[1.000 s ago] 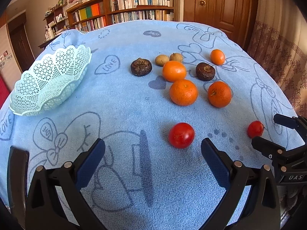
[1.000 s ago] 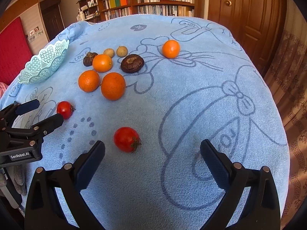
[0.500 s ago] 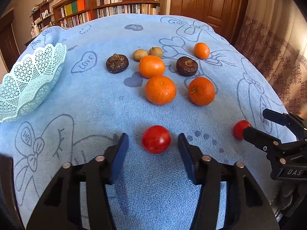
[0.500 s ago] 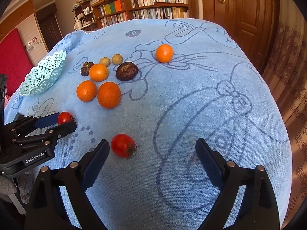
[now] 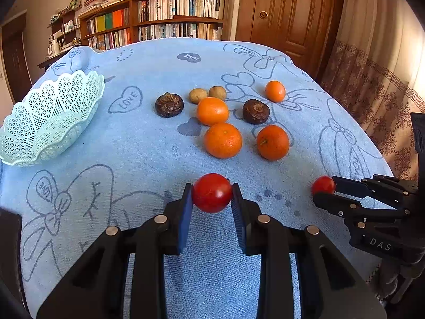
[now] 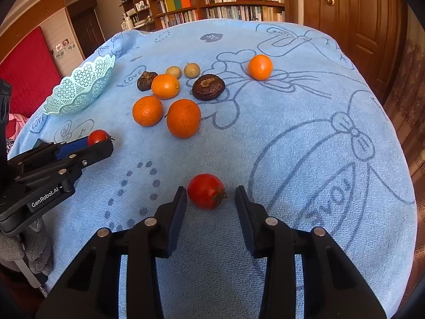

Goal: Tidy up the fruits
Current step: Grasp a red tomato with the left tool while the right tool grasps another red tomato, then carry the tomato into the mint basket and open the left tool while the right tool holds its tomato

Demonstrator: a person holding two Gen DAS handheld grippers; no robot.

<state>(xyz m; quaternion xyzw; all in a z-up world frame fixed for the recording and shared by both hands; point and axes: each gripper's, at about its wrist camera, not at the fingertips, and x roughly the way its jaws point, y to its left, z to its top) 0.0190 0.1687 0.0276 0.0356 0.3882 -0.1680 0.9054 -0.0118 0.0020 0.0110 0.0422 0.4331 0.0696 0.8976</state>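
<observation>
Left wrist view: the left hand-held gripper pinches a round red tomato between its two blue-padded fingers at lower centre of the frame, both pads touching the fruit's sides. The tomato sits low over the light blue towel printed with bows and hearts that covers the bench. At upper left lies a pale mint, lattice-pierced plastic basket with a scalloped rim, well apart from the fruit. Above centre are four oranges: one small farthest back, one mid-sized, and two larger ones nearest the gripper. Two dark brown wrinkled round fruits and two small tan round fruits lie among them. At the right edge the right hand-held gripper appears side-on, its fingertips around a second red tomato.

Right wrist view: the right hand-held gripper is partly spread about the second red tomato with a dry brown stem; the left pad lies just beside the fruit and a gap remains at the right pad. This tomato rests on the towel at lower centre. At left the other gripper holds its tomato, below the basket. A wooden bookshelf stands behind the bench.
</observation>
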